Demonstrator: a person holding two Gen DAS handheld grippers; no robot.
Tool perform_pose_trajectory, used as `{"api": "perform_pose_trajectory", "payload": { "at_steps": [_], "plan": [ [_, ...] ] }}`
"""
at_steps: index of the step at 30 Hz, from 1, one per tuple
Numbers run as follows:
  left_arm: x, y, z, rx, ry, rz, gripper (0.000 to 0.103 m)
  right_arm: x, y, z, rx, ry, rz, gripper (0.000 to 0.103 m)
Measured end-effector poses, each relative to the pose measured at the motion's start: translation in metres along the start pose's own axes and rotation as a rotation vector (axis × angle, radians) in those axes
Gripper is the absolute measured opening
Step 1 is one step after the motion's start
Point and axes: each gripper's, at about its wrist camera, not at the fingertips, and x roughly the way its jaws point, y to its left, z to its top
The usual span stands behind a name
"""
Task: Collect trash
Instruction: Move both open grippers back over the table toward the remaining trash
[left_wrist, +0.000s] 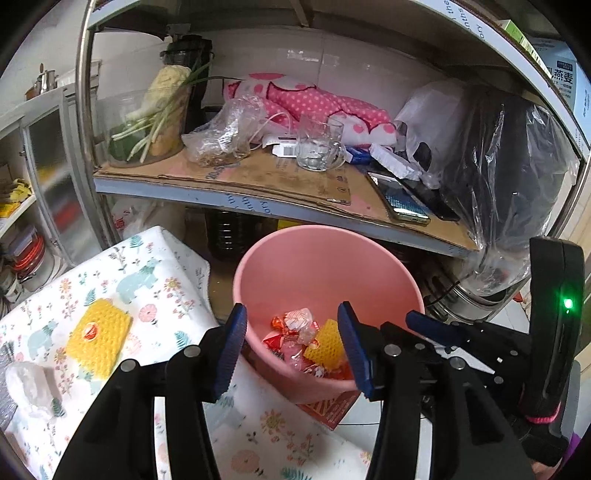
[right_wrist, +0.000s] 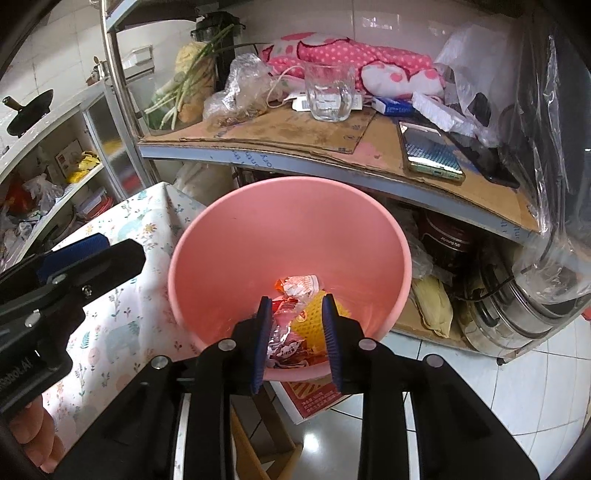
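Currently, working left to right across my two wrist feeds:

1. Clear crumpled wrapper (left_wrist: 31, 384), far left on the floral tablecloth (left_wrist: 155, 332). Glossy, wadded, partly blurred. Not yet collected.

2. Yellow honeycomb-pattern packet (left_wrist: 99, 334), lying flat on the same cloth, just right of item 1; a small orange mark near its middle. Not yet collected.

3. My left gripper (left_wrist: 291, 347): jaws spread wide, nothing between them, held over the table edge and the near rim of the bin.

4. Pink bin (right_wrist: 221, 236), standing on the floor beside the table corner, below the cluttered shelf (right_wrist: 332, 147). Round, smooth plastic, mostly unfilled.

5. Bin contents: red-and-white wrappers (right_wrist: 299, 286), crinkled clear film, and a second yellow packet (right_wrist: 314, 314) like item 2, heaped at the bottom.

6. My right gripper (right_wrist: 295, 332): poised above the bin mouth, jaws parted a moderate way. Foil-looking scraps show between the pads, but they seem to lie down in the bin, not pinched; I judge this claw unloaded.

Progress, as I read it: well under way. Several pieces are binned; at least items 1 and 2 are left on the table. Both look light and easily crushed, so a gentle pinch should do.
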Motion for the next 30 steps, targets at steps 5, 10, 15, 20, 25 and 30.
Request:
{"api": "perform_pose_trajectory", "payload": {
  "at_steps": [5, 10, 15, 20, 25, 30],
  "plan": [
    [-0.016, 0.006, -0.006, 0.0, -0.007, 0.023, 0.05, -0.01, 0.008, -0.001, -0.018, -0.013, 0.008, 0.028],
    [-0.032, 0.014, -0.013, -0.014, -0.017, 0.035, 0.05, -0.021, 0.018, -0.003, -0.038, -0.03, 0.017, 0.028],
    [-0.046, 0.018, -0.019, -0.012, -0.022, 0.053, 0.051, -0.03, 0.027, -0.007, -0.044, -0.038, 0.037, 0.028],
    [-0.056, 0.024, -0.026, -0.022, -0.026, 0.059, 0.051, -0.034, 0.042, -0.012, -0.077, -0.035, 0.05, 0.028],
    [-0.065, 0.036, -0.037, -0.035, -0.019, 0.08, 0.051, -0.036, 0.058, -0.016, -0.102, -0.032, 0.072, 0.028],
    [-0.077, 0.055, -0.051, -0.059, -0.016, 0.108, 0.051, -0.036, 0.079, -0.02, -0.131, -0.026, 0.114, 0.028]
  ]
}}
